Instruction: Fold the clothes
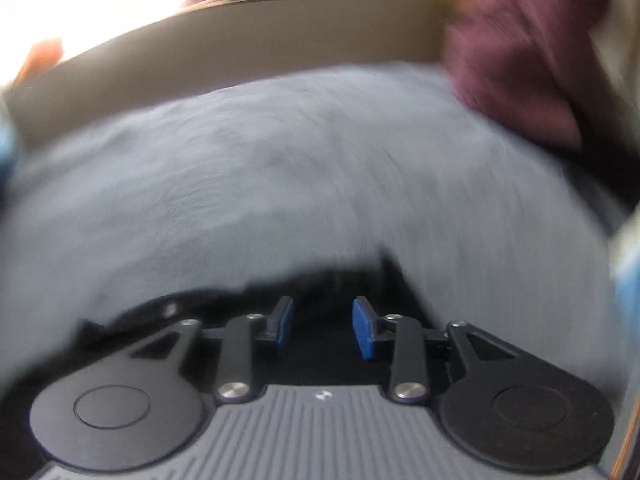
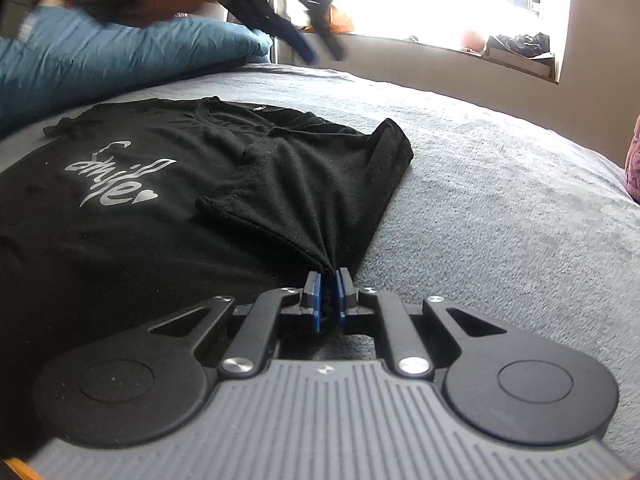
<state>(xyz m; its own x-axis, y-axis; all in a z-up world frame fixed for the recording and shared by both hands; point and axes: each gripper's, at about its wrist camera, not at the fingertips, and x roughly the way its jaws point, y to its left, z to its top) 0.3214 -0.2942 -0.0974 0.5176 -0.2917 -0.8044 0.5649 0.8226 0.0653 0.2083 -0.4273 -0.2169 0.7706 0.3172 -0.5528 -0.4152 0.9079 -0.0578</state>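
Pinching black shirt (image 2: pixel 132 208) edge with my right gripper (image 2: pixel 329 294), jaws tight. Left gripper (image 1: pixel 322 326) partly open, holding nothing, above grey bed (image 1: pixel 280 168).

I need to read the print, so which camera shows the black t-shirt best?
The right wrist view: the black t-shirt lies sharp on the grey bedspread, silver lettering visible, its edge pinched in the right tongs. The left wrist view is motion-blurred, showing only a dark patch.

Grey bed (image 2: pixel 500 168), black T-shirt (image 2: pixel 120 220) spread flat, blue pillow (image 2: pixel 100 56), maroon cloth (image 1: pixel 520 48) at edge
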